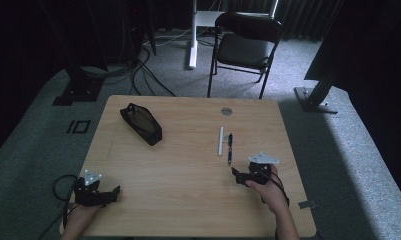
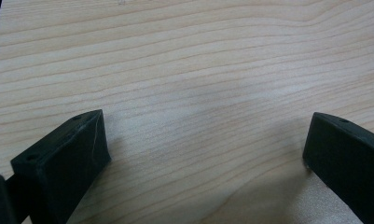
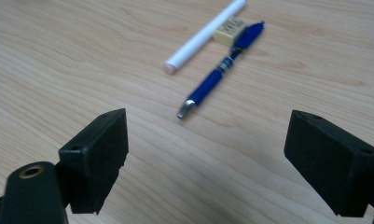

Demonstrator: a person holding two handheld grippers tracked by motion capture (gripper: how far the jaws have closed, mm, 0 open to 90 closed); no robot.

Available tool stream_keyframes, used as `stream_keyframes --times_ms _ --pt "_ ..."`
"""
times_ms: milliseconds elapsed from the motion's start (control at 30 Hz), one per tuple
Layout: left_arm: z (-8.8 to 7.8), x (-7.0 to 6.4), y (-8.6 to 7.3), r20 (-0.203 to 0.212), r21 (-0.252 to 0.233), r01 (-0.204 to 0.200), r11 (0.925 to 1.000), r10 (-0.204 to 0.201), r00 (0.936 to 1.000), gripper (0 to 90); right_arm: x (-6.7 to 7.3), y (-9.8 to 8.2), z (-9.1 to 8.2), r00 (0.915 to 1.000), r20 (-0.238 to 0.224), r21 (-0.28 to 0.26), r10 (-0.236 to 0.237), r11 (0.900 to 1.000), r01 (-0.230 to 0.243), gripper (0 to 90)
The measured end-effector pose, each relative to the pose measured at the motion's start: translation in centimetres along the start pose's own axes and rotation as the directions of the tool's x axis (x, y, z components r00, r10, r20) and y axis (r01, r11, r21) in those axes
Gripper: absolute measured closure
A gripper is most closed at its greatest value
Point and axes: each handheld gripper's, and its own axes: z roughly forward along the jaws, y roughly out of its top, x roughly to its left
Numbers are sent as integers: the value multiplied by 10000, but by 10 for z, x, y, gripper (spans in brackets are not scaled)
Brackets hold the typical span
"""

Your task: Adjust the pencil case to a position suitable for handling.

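The slim blue plastic pen [image 3: 222,74] is found at 12 o'clock of the wide-open right gripper [image 3: 208,154]. Light, stiff, kinda slippery, so it's best pinched mid-barrel. The left gripper [image 2: 205,154] is also spread wide, nothing held.

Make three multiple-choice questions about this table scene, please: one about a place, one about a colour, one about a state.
1. Where does the black pouch lie on the table?
A. far left part
B. near right corner
C. under the chair

2. What colour is the pen beside the white stick?
A. red
B. blue
C. green

3. How is the right gripper?
A. shut on the pen
B. shut on nothing
C. open, holding nothing

Answers:
1. A, since the high view shows the pouch on the far left part of the tabletop.
2. B, since the right gripper view shows a blue barrel with a silver tip.
3. C, since its jaws stand wide apart over bare wood, short of the pen.
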Motion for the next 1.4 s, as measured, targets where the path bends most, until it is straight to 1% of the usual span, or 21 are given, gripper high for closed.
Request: stream_keyframes --times_ms 33,167,233,467,500,533,567,633,900,1200,1233,1400 --pt "0 0 0 0 3 -5 10000 5 10000 3 3 2 1 10000 -87 -45 -25 10000 25 133" --pt "0 0 0 -1 1 -3 10000 3 10000 3 6 4 3 9998 -183 -75 -109 9999 108 134" --pt "0 0 0 1 1 -3 10000 3 10000 3 9 5 5 9995 -195 -12 -238 9997 238 134" --pt "0 0 0 0 5 -1 10000 1 10000 3 16 10 11 9987 -380 -70 -346 9994 343 134" --pt "0 0 0 1 8 -1 10000 1 10000 3 20 13 13 9983 -385 -171 -431 9990 424 134" --pt "0 0 0 1 12 2 10000 -2 10000 3 20 13 13 9983 -385 -171 -431 9990 424 134" --pt "0 0 0 -2 17 -3 10000 3 10000 3 21 14 14 9978 -378 -221 -549 9983 541 134" --pt "0 0 0 -4 19 -3 10000 3 10000 3 25 17 16 9971 -429 -278 -621 9978 610 134" --pt "0 0 0 0 1 14 10000 -14 10000 3 36 28 22 9946 -681 -481 -785 9960 753 134" --pt "0 0 0 0 -1 17 10000 -17 10000 3 45 33 28 9922 -907 -647 -854 9947 797 134" --pt "0 0 0 -3 0 18 10000 -18 10000 3 47 35 29 9911 -939 -647 -939 9940 881 134" --pt "0 0 0 -2 -1 17 10000 -17 10000 3 53 40 33 9891 -1036 -651 -1042 9931 978 134"
